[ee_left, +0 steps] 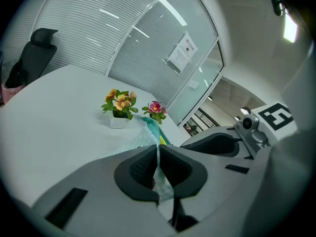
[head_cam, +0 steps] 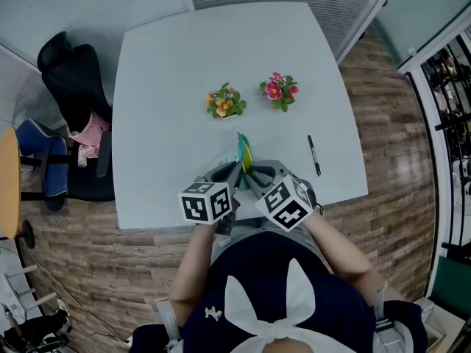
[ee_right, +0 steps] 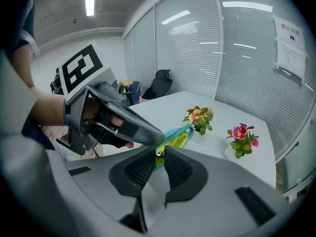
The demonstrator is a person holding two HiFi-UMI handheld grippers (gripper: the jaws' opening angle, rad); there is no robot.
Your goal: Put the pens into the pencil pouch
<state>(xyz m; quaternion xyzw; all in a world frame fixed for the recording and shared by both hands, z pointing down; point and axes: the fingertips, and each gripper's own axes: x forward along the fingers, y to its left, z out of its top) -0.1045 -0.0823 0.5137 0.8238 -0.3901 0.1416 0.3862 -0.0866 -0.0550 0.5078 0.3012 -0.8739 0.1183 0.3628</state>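
Pencil pouch (head_cam: pixel 243 153), teal with a yellow lining, is held at the table's (head_cam: pixel 162 65) near edge. Orange flowers (head_cam: pixel 225 103) and pink flowers (head_cam: pixel 279 90) stand beyond it, and a black pen (head_cam: pixel 314 155) lies apart on the right. The left tongs (ee_left: pixel 158 163) are clenched on its fabric and the right tongs (ee_right: pixel 159 159) pinch its rim by the zipper pull, both angling inward.

Office: blind-covered glass partitions (head_cam: pixel 66 13), black swivel chair (head_cam: pixel 73 87), white table (head_cam: pixel 184 57).
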